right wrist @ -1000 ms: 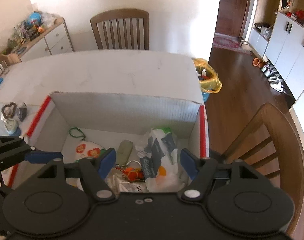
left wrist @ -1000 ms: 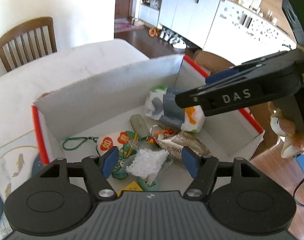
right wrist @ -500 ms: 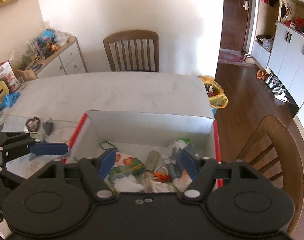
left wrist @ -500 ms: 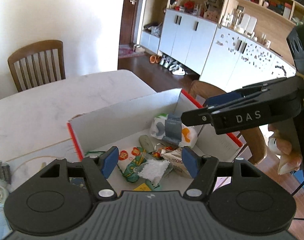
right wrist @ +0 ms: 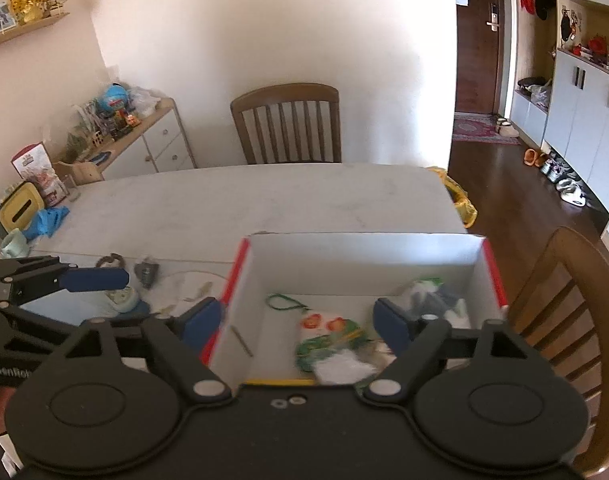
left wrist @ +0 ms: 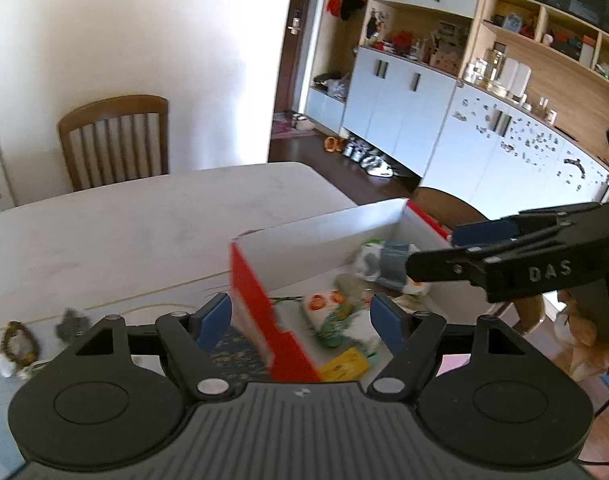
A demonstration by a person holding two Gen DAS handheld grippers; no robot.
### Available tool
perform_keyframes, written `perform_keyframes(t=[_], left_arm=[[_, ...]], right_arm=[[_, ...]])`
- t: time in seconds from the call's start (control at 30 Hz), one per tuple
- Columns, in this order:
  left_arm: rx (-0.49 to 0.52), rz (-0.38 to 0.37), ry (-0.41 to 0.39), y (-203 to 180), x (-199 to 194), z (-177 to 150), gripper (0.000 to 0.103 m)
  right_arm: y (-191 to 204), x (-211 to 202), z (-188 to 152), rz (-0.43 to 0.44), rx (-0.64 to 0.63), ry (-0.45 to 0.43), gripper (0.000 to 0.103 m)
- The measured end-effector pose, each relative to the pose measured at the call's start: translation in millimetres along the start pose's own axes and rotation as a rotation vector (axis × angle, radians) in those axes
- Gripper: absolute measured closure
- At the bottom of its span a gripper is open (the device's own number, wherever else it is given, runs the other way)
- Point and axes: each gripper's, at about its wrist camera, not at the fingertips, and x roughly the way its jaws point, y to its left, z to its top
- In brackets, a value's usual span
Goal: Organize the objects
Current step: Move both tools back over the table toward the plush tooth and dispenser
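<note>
Box (right wrist: 360, 264) contents motion-blurred — items not identifiable; near wall hidden behind gripper body. Small trinkets (left wrist: 14, 342) on table (right wrist: 240, 196) too small to identify.

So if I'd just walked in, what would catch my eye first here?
Probably the white cardboard box with red edges at the near end of the pale table, with colourful packets and bags in it. Then the two black tongs, left and right, both open and empty above it.
</note>
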Motion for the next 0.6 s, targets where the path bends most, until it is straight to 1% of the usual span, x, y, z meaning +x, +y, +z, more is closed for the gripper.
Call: perform_keyframes(t=[0.1,0.23,0.37,0.5,0.6], left_arm=[[-0.002,0.021,-0.012,15.9,-10.6,-3.6,0.025],[-0.01,0.038,-0.024,36.3,-22.8,-9.0,0.02],[-0.013,0.052,-0.031,57.8,-33.4,-15.4,0.019],[-0.032,0.065,-0.032,79.5,-40.9,-22.6,0.016],[-0.049,0.08,-0.036,97.3,-45.6,-27.1,0.011]], right_arm=[[16.8,2.5,-2.2,0.013,0.009,-0.008,0.015],[38.7,8.1,-4.8,0.028,0.008,-0.015,0.012],[60.9,12.6,-4.5,0.048,0.008,-0.031,0.005],[82.5,18.3,-2.0,0.058,-0.001,-0.045,0.002],[99.1,25.1,-0.5,0.066,-0.016,-0.047,0.001]])
